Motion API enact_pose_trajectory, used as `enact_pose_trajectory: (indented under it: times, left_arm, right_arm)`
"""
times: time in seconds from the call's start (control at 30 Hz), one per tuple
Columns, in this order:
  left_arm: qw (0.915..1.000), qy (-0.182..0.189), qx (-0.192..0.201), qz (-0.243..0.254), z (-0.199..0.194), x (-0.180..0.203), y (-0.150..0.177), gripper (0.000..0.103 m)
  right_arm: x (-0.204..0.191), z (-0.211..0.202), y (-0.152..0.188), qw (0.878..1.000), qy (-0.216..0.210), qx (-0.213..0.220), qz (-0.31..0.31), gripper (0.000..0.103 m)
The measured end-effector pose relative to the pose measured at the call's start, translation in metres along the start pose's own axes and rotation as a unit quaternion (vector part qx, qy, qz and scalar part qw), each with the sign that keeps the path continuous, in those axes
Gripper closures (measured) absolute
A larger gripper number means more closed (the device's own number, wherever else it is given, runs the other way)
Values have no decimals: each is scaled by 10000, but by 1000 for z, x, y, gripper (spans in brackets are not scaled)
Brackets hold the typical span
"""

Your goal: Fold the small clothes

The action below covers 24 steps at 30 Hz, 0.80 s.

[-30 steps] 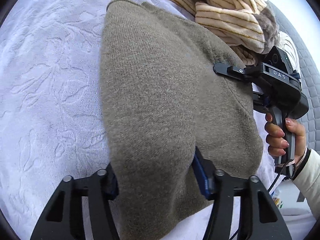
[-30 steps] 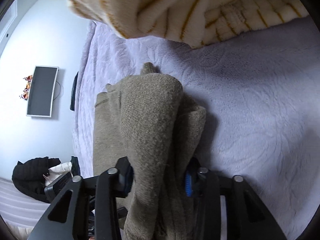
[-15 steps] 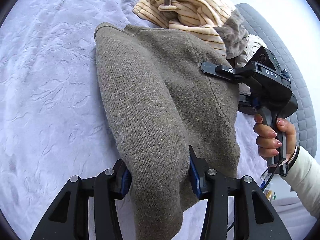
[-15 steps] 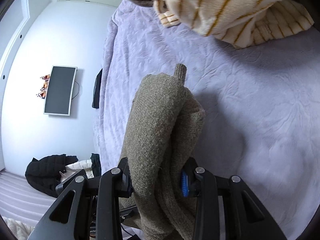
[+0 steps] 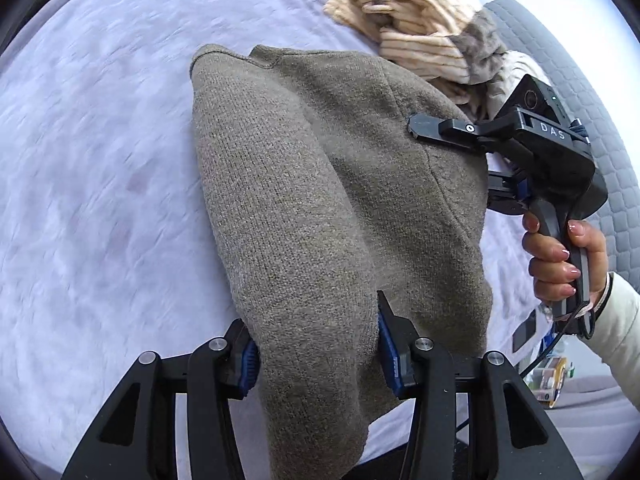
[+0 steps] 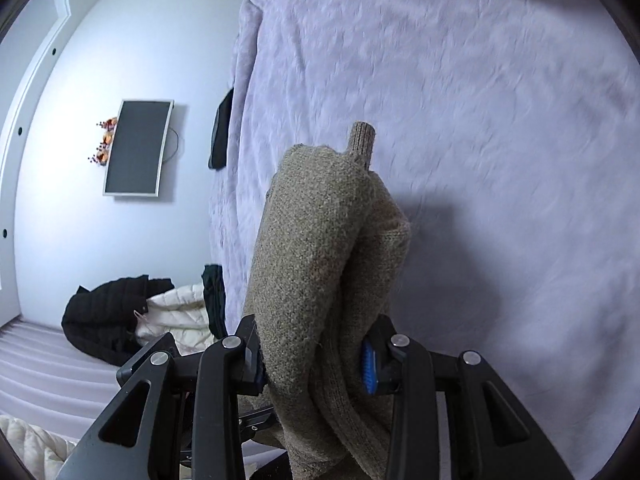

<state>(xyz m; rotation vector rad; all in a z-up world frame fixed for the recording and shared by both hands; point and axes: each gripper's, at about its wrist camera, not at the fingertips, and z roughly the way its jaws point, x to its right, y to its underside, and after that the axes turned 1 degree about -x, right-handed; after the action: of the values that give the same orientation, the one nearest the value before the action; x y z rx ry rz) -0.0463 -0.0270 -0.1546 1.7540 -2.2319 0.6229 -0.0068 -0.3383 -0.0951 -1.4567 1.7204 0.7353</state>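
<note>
1. Both tongs clamp the same brown knitted sweater [image 5: 320, 208]: the left gripper [image 5: 316, 350] has a thick fold of it bunched between its blue pads, and the right gripper [image 6: 314, 362] pinches another bunched fold.
2. From the left tongs, the sweater stretches forward and away, draping over the lavender bedspread [image 5: 100, 168]; the right tongs, held by a hand [image 5: 560, 256], bite its far right edge.
3. Its long axis runs from the left jaws toward its far hem, tilted slightly leftward.
4. Seen from the right tongs, the knit rises ahead as a humped roll, a ribbed cuff [image 6: 362, 140] poking out beyond.
5. Beyond the sweater, ahead of the left tongs, a striped cream garment [image 5: 412, 28] lies crumpled.
</note>
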Motion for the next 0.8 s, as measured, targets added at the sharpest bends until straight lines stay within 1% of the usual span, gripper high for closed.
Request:
enact_pose_trajectory:
  times: [0.1,0.13,0.2,0.23,0.27,0.3,0.33,0.4,0.47,0.5,0.53,0.6,0.63,0.7,0.73,0.8]
  left_arm:
    - [9989,-334,-180,-284,14,-28,15,54]
    - [9980,-393,-273,-412,19,-38,18,52]
    - [9975,-300,-255,-581,18,-52,25,50]
    - [9977,-275,-226,-580,14,-54,27,50]
    - [9980,-284,-199,-523,10,-54,29,50]
    - [9984,-335,-157,-421,3,-54,31,50]
    - [9987,-393,-121,-310,-3,-52,32,50]
    - [9988,-466,-44,-174,-16,-51,32,50]
    - [9986,-497,76,-165,-27,-51,27,50]
    - [9984,-516,150,-181,-34,-54,25,50]
    - [9981,-543,197,-195,-36,-52,19,50]
    - [9976,-645,236,-131,-41,-56,19,50]
    - [9970,-743,207,-80,-39,-57,17,50]
    - [9965,-830,111,28,-32,-53,13,50]
    - [9965,-831,66,99,-27,-50,13,50]
    - [9950,-966,-67,253,-16,-47,18,50]
  right_arm:
    - [4,25,9,9995,256,-172,-40,65]
    - [9,38,10,9982,536,-272,-52,65]
    - [14,48,11,9930,1144,-265,-147,62]
    - [19,50,9,9874,1545,-277,-179,55]
    - [21,50,8,9849,1705,-265,-159,52]
    - [23,46,8,9814,1912,-150,-126,45]
    - [23,38,8,9773,2117,-40,-106,42]
    - [20,24,12,9710,2386,97,-53,42]
    - [15,12,17,9649,2613,273,-27,42]
    - [10,6,23,9603,2751,455,-41,45]
    - [2,-1,30,9579,2821,517,-109,57]
    - [-11,-8,42,9570,2836,564,-243,67]
    - [-22,-9,52,9582,2778,591,-343,72]
    - [-42,-8,69,9634,2557,621,-506,74]
    - [-56,-4,81,9681,2343,614,-634,74]
    - [-74,10,97,9738,2072,509,-788,74]
